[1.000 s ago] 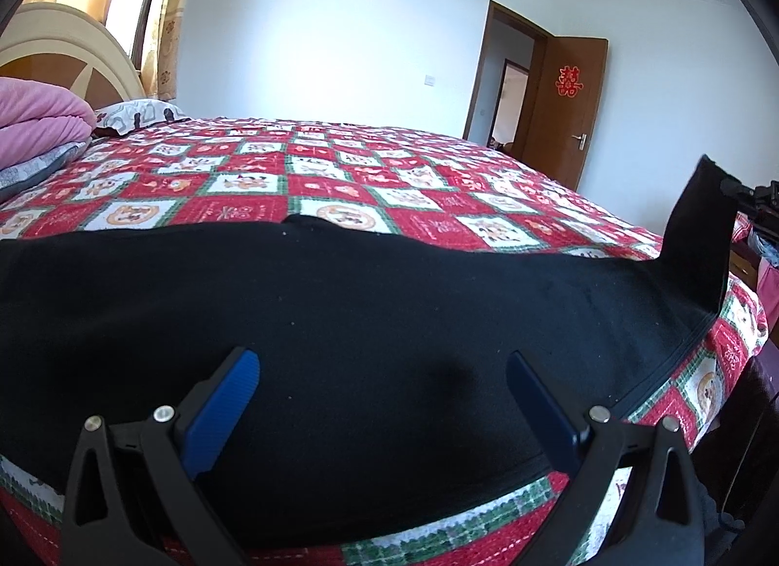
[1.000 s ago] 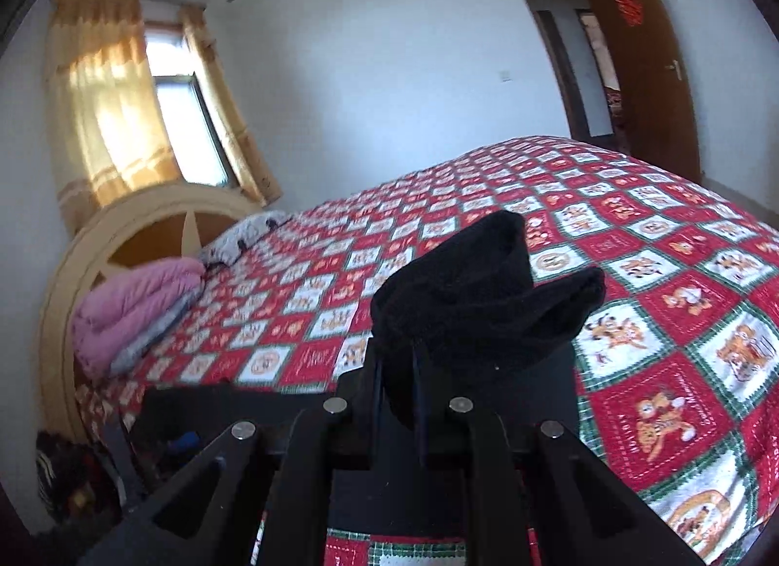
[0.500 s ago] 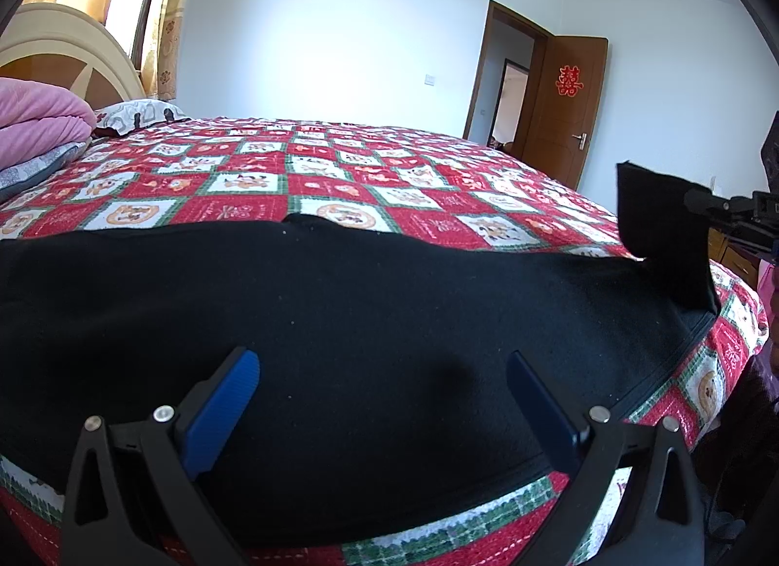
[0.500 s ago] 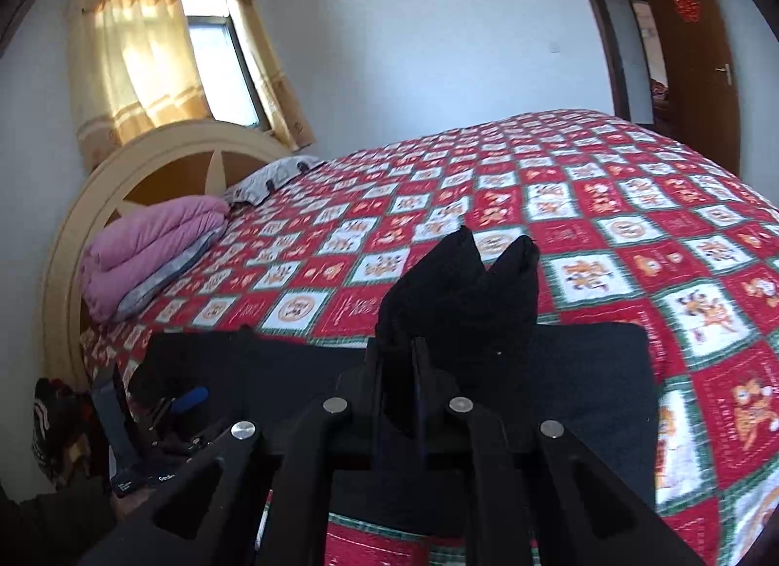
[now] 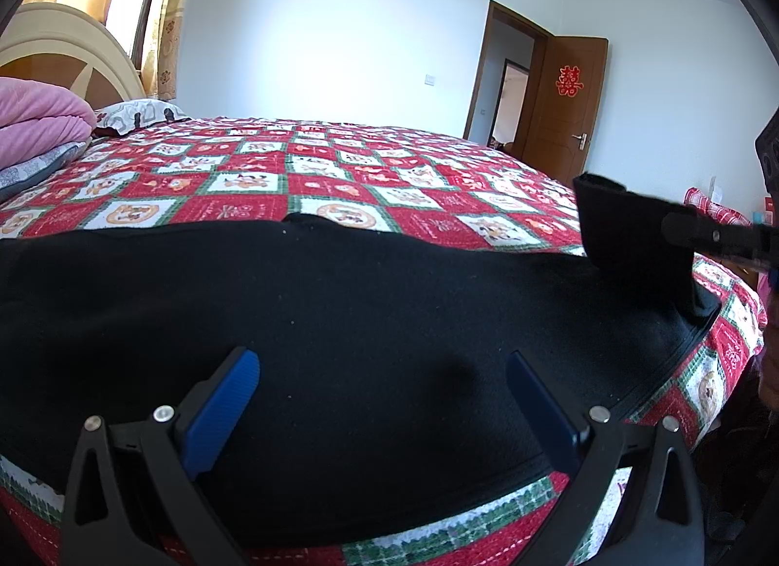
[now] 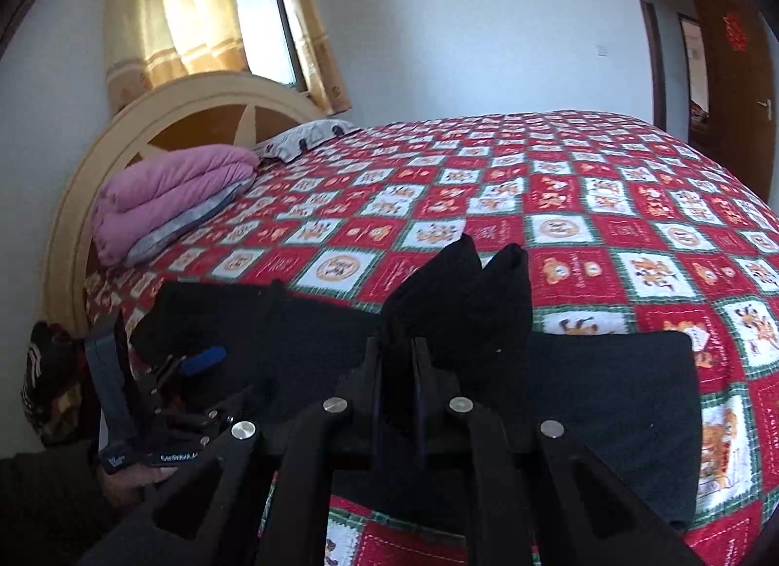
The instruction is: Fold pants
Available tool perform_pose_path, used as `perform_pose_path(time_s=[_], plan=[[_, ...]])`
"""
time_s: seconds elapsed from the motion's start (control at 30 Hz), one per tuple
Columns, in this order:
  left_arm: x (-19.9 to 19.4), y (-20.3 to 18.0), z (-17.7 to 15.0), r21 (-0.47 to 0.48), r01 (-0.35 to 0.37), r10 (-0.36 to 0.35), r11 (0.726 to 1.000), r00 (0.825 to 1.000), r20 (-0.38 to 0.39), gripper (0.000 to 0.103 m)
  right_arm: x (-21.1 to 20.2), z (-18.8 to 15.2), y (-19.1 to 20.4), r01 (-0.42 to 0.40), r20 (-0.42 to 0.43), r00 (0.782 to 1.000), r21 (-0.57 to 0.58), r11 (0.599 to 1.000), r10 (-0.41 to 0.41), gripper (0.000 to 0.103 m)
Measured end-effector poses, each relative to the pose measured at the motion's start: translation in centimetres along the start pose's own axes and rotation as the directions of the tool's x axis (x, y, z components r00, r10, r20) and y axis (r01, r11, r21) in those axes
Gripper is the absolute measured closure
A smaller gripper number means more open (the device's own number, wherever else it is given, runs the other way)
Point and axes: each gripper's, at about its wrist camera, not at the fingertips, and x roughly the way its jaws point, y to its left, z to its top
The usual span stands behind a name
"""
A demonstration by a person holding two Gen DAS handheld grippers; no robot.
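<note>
Left wrist view: black pants (image 5: 341, 322) spread flat along the near edge of the quilted bed (image 5: 341, 166); left gripper (image 5: 384, 390) hovers over them, jaws wide apart and empty. Right wrist view: right gripper (image 6: 399, 371), jaws closed, pinches a raised end of the pants (image 6: 462, 293). The cloth looks soft, limp and light; hems or corners seem the best holds.

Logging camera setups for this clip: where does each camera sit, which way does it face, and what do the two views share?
Left wrist: on the open left hand-held gripper, low over the black pants, facing across the bed toward the door.
Right wrist: on the right hand-held gripper, shut on a lifted pants end, facing the headboard and window; the person's left hand shows.
Shared: pants, bed, pink blanket, door.
</note>
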Motion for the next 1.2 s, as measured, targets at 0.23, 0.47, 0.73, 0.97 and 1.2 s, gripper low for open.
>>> perform_pose_path(time_s=[0.23, 0.47, 0.73, 0.97, 1.2], plan=[[-0.1, 0.0, -0.1, -0.002, 0.002, -0.002, 1.0, 1.0, 0.002, 0.0, 1.6, -1.4, 2.9, -0.017, -0.034, 0.999, -0.096, 0.995, 0.013, 0.093], [-0.1, 0.2, -0.2, -0.013, 0.009, -0.009, 1.0, 1.0, 0.009, 0.0, 3.7, -2.6, 5.0, -0.006, -0.068, 0.998, -0.174, 0.985, -0.006, 0.093], [-0.5, 0.8, -0.1, -0.047, -0.005, 0.006, 0.999, 1.0, 0.029, 0.0, 5.6, -3.2, 5.7, -0.012, -0.102, 0.995, -0.179, 0.984, -0.007, 0.093], [-0.8, 2.1, 0.0, -0.107, -0.012, 0.017, 0.994, 0.999, 0.05, 0.0, 7.4, -4.7, 6.8, 0.024, -0.156, 0.985, -0.263, 0.964, -0.067, 0.092], [-0.6, 2.4, 0.0, -0.108, -0.006, 0.012, 0.994, 0.998, 0.054, 0.0, 7.9, -5.7, 7.7, 0.044, -0.152, 0.983, -0.344, 0.938, -0.102, 0.088]])
